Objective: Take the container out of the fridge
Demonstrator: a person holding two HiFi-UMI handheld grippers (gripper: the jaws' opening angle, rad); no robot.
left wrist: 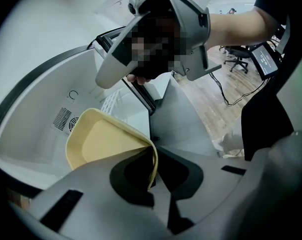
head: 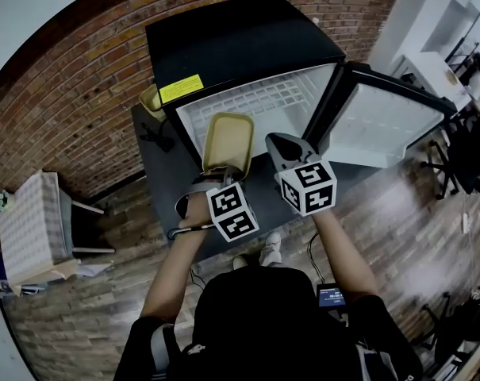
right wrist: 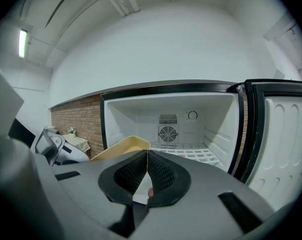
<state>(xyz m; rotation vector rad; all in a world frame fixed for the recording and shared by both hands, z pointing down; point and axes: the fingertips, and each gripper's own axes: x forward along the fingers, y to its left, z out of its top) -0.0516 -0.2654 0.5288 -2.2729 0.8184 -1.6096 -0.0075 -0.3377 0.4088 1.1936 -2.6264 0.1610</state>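
Observation:
A shallow yellow container [head: 228, 140] hangs in the air just in front of the open mini fridge [head: 247, 46]. My left gripper [head: 224, 171] is shut on its near rim. In the left gripper view the container [left wrist: 106, 144] tilts away from the left gripper [left wrist: 153, 176], whose pads pinch its thin edge. My right gripper [head: 283, 143] hovers beside the container on the right, shut, with nothing between its pads. In the right gripper view the right gripper [right wrist: 147, 156] faces the empty white fridge interior [right wrist: 190, 129], with the container [right wrist: 123, 146] at its left.
The fridge door [head: 382, 121] stands swung out to the right. A white wire shelf [head: 263, 105] lies inside. The fridge sits on a dark table [head: 164, 189] against a brick wall. A small cloth-covered table [head: 29, 225] is at left, an office chair [head: 462, 157] at right.

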